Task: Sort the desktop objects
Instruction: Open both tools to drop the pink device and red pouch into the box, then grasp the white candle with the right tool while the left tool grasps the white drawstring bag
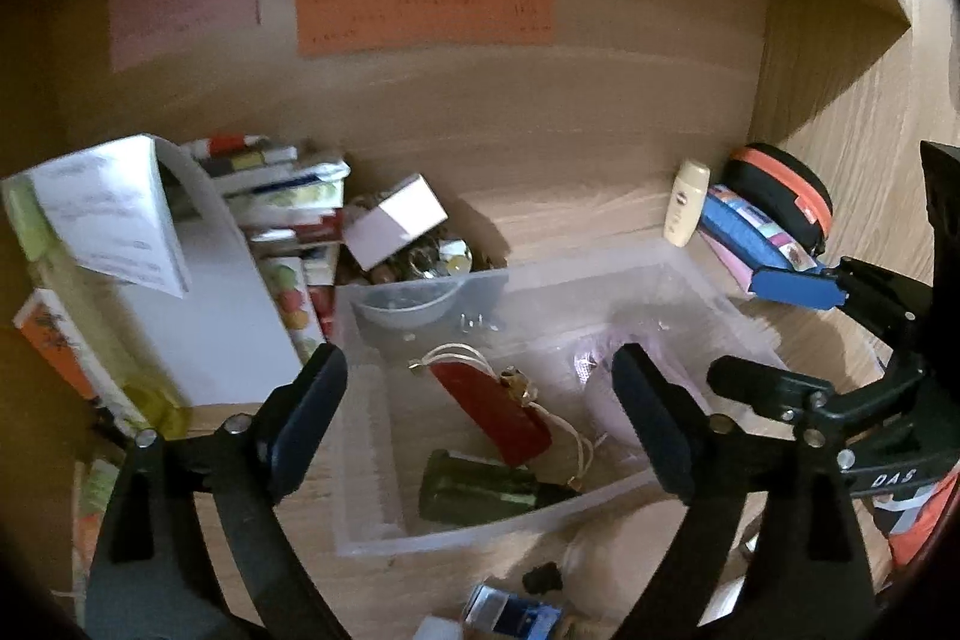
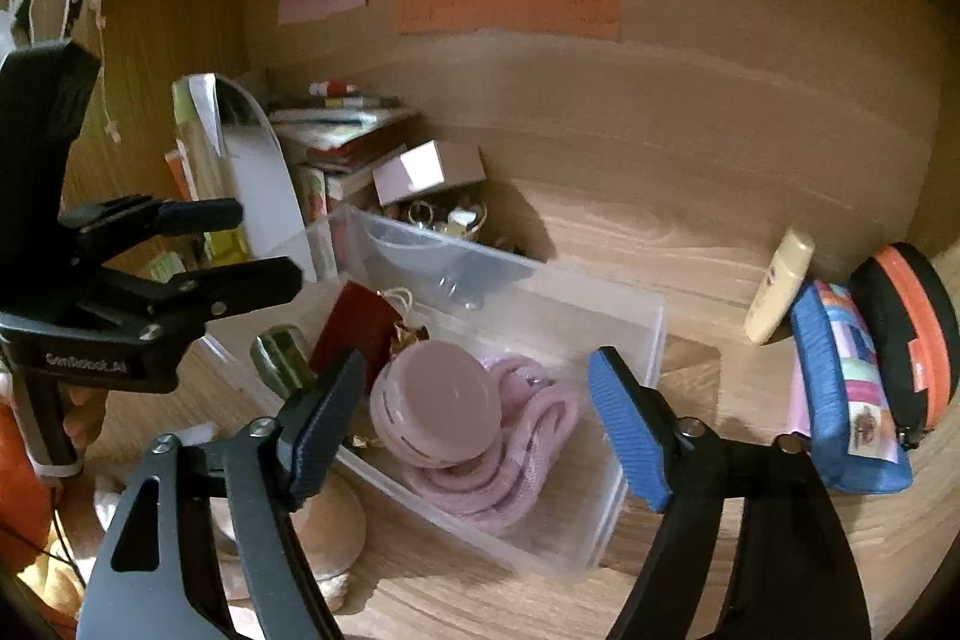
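Note:
A clear plastic bin (image 1: pixel 690 274) sits on the wooden desk. It holds a red tag with a cord (image 1: pixel 492 412), a dark green object (image 1: pixel 480 490), a small clear bowl (image 1: pixel 408 304) and a pink round device (image 2: pixel 438 400) with a coiled pink cable (image 2: pixel 528 436). My left gripper (image 1: pixel 480 424) hangs open above the bin's left half, with nothing pressed between its pads. My right gripper (image 2: pixel 480 418) hangs open above the pink device without touching it. Each gripper shows in the other's view: the right gripper (image 1: pixel 774 334) beside the bin's right side, the left gripper (image 2: pixel 240 247) at its left end.
A stack of books and papers (image 1: pixel 288 208) and a white box (image 1: pixel 396 220) over a heap of trinkets crowd the back left. A cream bottle (image 1: pixel 687 202), a blue pouch (image 2: pixel 840 388) and a black-orange case (image 2: pixel 912 328) stand at the right. Small items (image 1: pixel 510 616) lie near the front edge.

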`<state>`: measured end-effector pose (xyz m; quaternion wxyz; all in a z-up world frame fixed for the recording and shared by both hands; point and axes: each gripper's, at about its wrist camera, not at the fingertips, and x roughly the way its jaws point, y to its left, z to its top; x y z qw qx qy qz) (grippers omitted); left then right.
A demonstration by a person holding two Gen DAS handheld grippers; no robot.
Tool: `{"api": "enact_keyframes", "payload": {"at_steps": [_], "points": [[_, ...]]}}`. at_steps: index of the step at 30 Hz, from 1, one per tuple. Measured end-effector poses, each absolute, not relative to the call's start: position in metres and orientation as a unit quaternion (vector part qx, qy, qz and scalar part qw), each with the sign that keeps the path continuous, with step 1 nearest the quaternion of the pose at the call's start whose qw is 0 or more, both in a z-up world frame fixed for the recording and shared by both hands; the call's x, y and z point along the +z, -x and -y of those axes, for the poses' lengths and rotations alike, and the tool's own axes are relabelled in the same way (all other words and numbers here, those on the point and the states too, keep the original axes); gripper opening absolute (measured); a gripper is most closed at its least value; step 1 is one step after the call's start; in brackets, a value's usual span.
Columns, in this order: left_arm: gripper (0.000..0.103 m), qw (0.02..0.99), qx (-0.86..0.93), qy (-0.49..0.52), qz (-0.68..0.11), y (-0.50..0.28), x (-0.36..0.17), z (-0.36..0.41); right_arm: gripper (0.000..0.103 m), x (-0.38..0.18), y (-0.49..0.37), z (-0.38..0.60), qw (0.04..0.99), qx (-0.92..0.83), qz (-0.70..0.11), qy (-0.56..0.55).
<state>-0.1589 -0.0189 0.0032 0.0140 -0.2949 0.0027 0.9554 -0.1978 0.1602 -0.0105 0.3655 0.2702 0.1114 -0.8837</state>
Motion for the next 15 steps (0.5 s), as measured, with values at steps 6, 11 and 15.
{"api": "enact_keyframes", "payload": {"at_steps": [6, 11, 15], "points": [[0.096, -0.008, 0.961, 0.278, -0.010, 0.133, 0.014, 0.025, 0.080, 0.000, 0.184, -0.174, 0.362, -0.888, -0.108, -0.262], [0.097, -0.020, 0.962, 0.273, -0.011, 0.111, 0.016, 0.031, 0.080, 0.003, 0.169, -0.181, 0.362, -0.888, -0.111, -0.262], [0.097, -0.023, 0.961, 0.277, -0.007, 0.094, 0.017, 0.037, 0.081, 0.003, 0.156, -0.184, 0.365, -0.886, -0.114, -0.262]]}}
